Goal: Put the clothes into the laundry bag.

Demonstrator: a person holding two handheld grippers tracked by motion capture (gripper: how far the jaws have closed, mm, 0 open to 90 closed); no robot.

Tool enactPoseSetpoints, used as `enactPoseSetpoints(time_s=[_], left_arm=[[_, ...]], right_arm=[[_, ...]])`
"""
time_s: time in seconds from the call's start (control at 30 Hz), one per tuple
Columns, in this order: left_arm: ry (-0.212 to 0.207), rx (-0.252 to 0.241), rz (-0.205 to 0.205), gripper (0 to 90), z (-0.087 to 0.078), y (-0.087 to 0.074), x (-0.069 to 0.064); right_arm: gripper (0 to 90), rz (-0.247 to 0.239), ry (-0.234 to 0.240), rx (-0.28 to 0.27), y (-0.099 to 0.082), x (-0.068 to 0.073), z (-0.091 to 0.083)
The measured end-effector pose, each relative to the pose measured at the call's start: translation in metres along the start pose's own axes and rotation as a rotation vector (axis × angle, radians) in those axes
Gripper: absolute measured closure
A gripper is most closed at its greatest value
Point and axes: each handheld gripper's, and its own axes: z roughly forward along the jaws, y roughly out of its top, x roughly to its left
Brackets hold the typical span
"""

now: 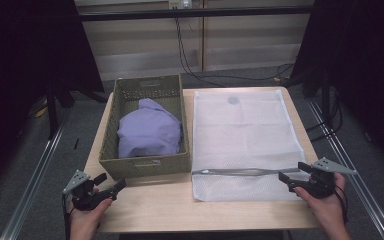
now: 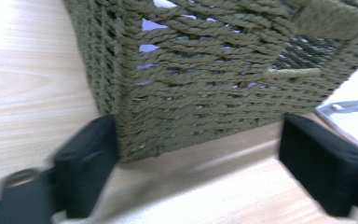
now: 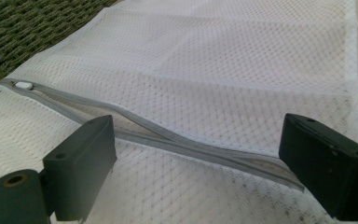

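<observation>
Pale wood table; woven rope basket; white mesh bag.

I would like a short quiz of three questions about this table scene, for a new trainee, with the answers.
1. True or false: the lilac garment lies inside the woven basket.
2. Which way is the zipper of the mesh laundry bag? A: fully closed. B: partly open.
3. Fill in: the right tool hovers by the bag's ____.

Key: 1 true. 2 B. 3 zipper. The left tool is open, near the basket's corner.
</observation>
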Motion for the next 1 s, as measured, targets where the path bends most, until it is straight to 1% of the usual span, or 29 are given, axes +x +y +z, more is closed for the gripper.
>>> enactPoseSetpoints(time_s=[0.03,0.07,0.1,0.13,0.17,0.2,0.23,0.27,0.3,0.33,0.37,0.4,0.43,0.47,0.5,0.57,0.6,0.63,0.67,0.7,0.77,0.83,0.9,0.97,1.0], left_arm=[[0.013,0.0,0.003,28.3,0.0,0.0,-0.002],[0.018,0.011,0.016,38.1,0.0,-0.001,-0.004],[0.018,0.011,0.016,49.5,0.0,-0.001,-0.004],[0.02,0.018,0.019,49.5,0.0,-0.001,-0.006],[0.013,0.028,0.021,69.5,0.001,-0.001,-0.008],[0.003,0.034,0.025,69.5,0.001,-0.001,-0.011],[-0.009,0.038,0.024,77.4,0.001,0.0,-0.014],[-0.02,0.044,0.031,85.5,0.002,0.0,-0.018],[-0.026,0.051,0.041,85.5,0.002,0.001,-0.022],[-0.026,0.057,0.051,89.3,0.003,0.001,-0.027],[-0.042,0.07,0.064,90.0,0.006,0.003,-0.039],[-0.057,0.068,0.064,90.0,0.008,0.003,-0.044],[-0.057,0.068,0.064,90.0,0.008,0.003,-0.044],[-0.076,0.061,0.061,90.0,0.011,0.004,-0.051],[-0.095,0.061,0.072,90.0,0.014,0.005,-0.057],[-0.127,0.057,0.099,90.0,0.023,0.005,-0.072],[-0.143,0.069,0.121,90.0,0.03,0.005,-0.08],[-0.163,0.093,0.153,90.0,0.037,0.005,-0.087],[-0.182,0.105,0.163,90.0,0.043,0.005,-0.095],[-0.202,0.11,0.163,90.0,0.048,0.005,-0.102],[-0.237,0.118,0.163,90.0,0.059,0.004,-0.117],[-0.268,0.131,0.185,90.0,0.069,0.003,-0.133],[-0.297,0.141,0.202,90.0,0.078,0.001,-0.148],[-0.318,0.153,0.219,90.0,0.086,-0.001,-0.16],[-0.327,0.153,0.22,90.0,0.09,-0.002,-0.165]], right_arm=[[12.5,0.0,0.0,0.0,0.0,0.0,0.0],[17.5,-0.007,0.018,-0.002,-0.001,0.002,0.001],[19.9,-0.011,0.021,0.001,-0.001,0.003,0.001],[19.9,-0.011,0.021,0.001,-0.001,0.003,0.001],[29.5,-0.018,0.035,-0.008,0.0,0.007,0.002],[29.5,-0.018,0.035,-0.008,0.0,0.007,0.002],[35.7,-0.019,0.039,-0.011,0.001,0.009,0.002],[49.1,-0.027,0.034,0.001,0.002,0.013,0.005],[49.1,-0.027,0.034,0.001,0.002,0.013,0.005],[63.7,-0.024,0.032,0.006,0.003,0.017,0.008],[70.9,-0.03,0.038,0.016,0.003,0.019,0.011],[77.0,-0.035,0.048,0.024,0.002,0.022,0.013],[77.0,-0.035,0.048,0.024,0.002,0.022,0.013],[83.0,-0.057,0.066,0.049,0.002,0.029,0.02],[83.0,-0.057,0.066,0.049,0.002,0.029,0.02],[86.2,-0.092,0.077,0.081,0.002,0.038,0.026],[87.1,-0.096,0.098,0.096,0.002,0.047,0.031],[87.7,-0.096,0.105,0.101,0.002,0.051,0.033],[87.7,-0.096,0.105,0.101,0.002,0.051,0.033],[88.1,-0.104,0.117,0.108,0.002,0.054,0.036],[88.6,-0.103,0.147,0.123,0.001,0.061,0.041],[88.8,-0.121,0.17,0.159,-0.002,0.066,0.045],[88.8,-0.132,0.179,0.184,-0.003,0.069,0.05],[89.2,-0.128,0.182,0.2,-0.004,0.071,0.052],[90.0,-0.126,0.182,0.214,-0.005,0.071,0.054]])
